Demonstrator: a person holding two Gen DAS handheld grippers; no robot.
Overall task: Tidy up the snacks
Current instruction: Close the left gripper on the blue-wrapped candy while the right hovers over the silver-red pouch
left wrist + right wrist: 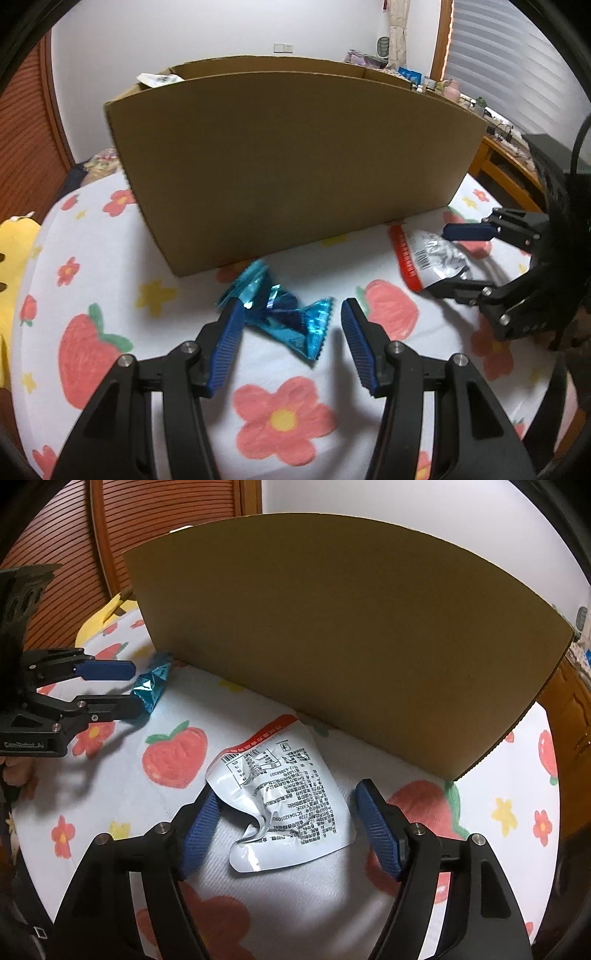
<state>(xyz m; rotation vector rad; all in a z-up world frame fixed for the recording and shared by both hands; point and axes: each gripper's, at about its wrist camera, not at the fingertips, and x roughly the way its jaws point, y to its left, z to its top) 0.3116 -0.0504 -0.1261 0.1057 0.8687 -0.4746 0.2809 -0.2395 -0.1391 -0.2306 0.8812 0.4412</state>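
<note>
Beside the cardboard box (295, 166), both snacks wait to go in. Left gripper (291, 325) jaws sit open around the blue packet (291, 321); right gripper (284, 819) jaws open around the silver pouch (284, 797).

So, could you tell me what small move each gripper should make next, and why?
Probably close both. The left gripper straddles the blue wrapper, the right gripper the white packet; both are open, and the snacks lie outside the box.
</note>
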